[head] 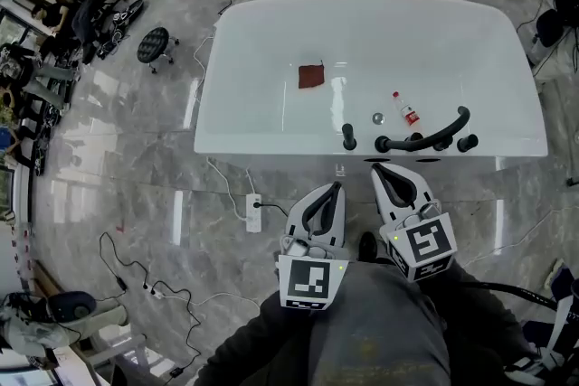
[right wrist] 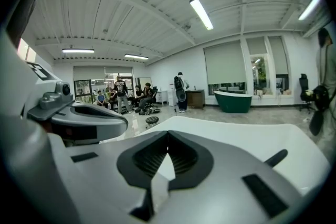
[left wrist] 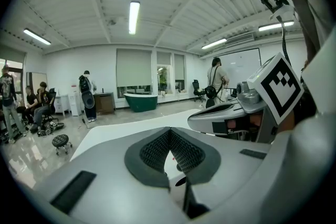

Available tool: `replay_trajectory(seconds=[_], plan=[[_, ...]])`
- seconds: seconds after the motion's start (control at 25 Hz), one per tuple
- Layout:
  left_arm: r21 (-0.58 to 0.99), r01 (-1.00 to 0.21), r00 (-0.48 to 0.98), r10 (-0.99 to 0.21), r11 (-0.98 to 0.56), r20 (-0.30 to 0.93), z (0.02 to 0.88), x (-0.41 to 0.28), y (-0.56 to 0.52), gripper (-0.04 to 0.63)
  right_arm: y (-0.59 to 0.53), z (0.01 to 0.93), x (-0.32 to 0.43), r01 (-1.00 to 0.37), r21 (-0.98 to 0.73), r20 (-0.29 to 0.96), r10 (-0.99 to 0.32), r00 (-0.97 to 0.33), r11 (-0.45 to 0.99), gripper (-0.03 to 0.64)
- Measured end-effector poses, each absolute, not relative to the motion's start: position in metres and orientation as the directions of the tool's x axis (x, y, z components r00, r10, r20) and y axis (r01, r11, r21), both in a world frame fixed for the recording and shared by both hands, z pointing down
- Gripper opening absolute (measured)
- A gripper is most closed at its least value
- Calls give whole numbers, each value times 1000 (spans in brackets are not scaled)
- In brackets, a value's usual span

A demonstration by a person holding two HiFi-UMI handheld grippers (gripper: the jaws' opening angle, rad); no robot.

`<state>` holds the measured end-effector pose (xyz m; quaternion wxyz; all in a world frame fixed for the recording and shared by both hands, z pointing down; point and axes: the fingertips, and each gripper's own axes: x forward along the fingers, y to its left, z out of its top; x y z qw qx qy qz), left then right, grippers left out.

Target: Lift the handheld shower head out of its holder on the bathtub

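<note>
Shower head (head: 432, 136) lies on the near tub rim (head: 271, 143), its long axis running along the rim with the right end tilted up. It sits just ahead of the right gripper (head: 380, 169) and a little to its right. The left gripper (head: 336, 188) is farther off, to the left. Both grippers are clenched tip to tip, empty and touching nothing.

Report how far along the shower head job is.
Done: nothing; the handheld shower head sits in its holder on the bathtub rim. In hand: left gripper and right gripper, both shut and empty, short of the bathtub. To do: reach, grip, lift it out.
</note>
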<state>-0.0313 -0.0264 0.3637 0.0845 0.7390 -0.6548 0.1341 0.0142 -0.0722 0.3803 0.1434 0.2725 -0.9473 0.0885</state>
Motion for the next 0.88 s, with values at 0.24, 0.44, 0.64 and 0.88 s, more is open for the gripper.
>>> replay_trajectory(seconds=[0.24,0.44,0.64,0.88], plan=[[-15,-987,146,-931,-160,335,376,-49,-45,3,-94,395,2,-584,-96,370,-515,-773,806,5],[-6,-978,194,-919,-208,342,381,-63,-59,3,-111,398,-13,-621,-92,367,-554,-747,778,5],[3,-968,237,-908,-252,345,387,-80,-73,3,-131,391,-25,-678,-75,326,-624,-710,731,5],[25,-958,279,-905,-286,320,385,-97,-81,3,-138,394,-32,-721,-47,346,-666,-661,691,5]])
